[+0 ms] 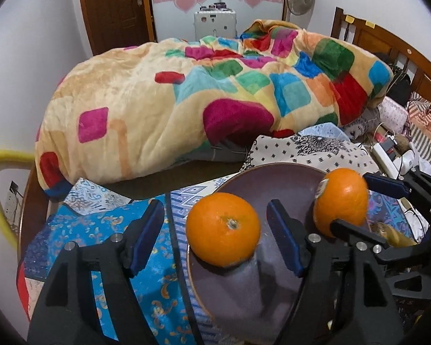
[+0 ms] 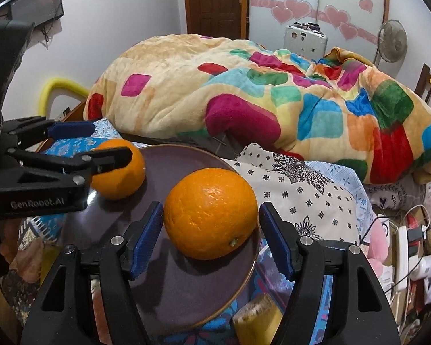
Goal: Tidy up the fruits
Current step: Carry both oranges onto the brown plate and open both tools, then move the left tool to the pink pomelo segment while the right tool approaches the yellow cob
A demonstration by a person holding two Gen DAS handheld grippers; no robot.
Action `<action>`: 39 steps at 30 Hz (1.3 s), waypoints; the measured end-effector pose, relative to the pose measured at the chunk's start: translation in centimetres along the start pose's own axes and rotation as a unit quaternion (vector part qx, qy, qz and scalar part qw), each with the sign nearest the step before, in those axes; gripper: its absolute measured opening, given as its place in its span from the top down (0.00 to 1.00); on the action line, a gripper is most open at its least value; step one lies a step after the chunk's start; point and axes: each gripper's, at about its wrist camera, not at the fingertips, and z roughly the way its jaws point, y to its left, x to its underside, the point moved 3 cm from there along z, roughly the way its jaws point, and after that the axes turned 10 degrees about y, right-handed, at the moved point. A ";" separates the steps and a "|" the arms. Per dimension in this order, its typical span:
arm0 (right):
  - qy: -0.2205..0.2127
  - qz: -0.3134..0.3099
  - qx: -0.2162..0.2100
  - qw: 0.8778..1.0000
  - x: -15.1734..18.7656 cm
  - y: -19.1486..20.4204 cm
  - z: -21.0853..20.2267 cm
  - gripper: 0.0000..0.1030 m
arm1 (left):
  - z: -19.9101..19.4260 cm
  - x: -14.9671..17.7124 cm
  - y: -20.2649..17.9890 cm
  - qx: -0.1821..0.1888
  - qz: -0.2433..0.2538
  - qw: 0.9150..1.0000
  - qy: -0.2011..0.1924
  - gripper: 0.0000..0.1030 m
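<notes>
Two oranges lie on a dark purple plate (image 1: 273, 184) (image 2: 186, 158). In the left wrist view one orange (image 1: 223, 229) sits at the plate's left rim between the open fingers of my left gripper (image 1: 215, 235), not clamped. The second orange (image 1: 341, 201) sits at the plate's right side between the open fingers of my right gripper (image 1: 359, 201). In the right wrist view that orange (image 2: 211, 213) lies between the blue pads of my right gripper (image 2: 211, 230), with gaps on both sides. The first orange (image 2: 119, 169) shows at the far left rim inside my left gripper (image 2: 100, 143).
The plate rests on blue patterned cloth (image 1: 146, 247) on a bed. A large colourful blanket (image 1: 186, 92) is heaped behind. A white patterned cloth (image 2: 296, 189) lies right of the plate. A power strip and cables (image 2: 402, 247) clutter the right. A yellow sponge-like object (image 2: 255, 319) lies below the plate.
</notes>
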 end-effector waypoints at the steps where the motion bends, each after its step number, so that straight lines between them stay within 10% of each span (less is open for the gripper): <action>1: -0.006 -0.002 0.001 1.000 0.1 0.1 -0.6 0.36 | -0.7 0.2 0.2 -0.004 -0.001 1.000 -0.007 0.28; 15: -0.063 -0.005 0.031 0.998 4.1 -0.2 -8.3 0.35 | -8.4 5.3 1.8 -0.045 0.001 0.997 -0.064 0.23; 39: -0.013 0.018 0.063 0.998 13.7 -4.0 -7.6 0.33 | -6.7 17.9 2.7 -0.053 -0.009 0.999 -0.005 0.18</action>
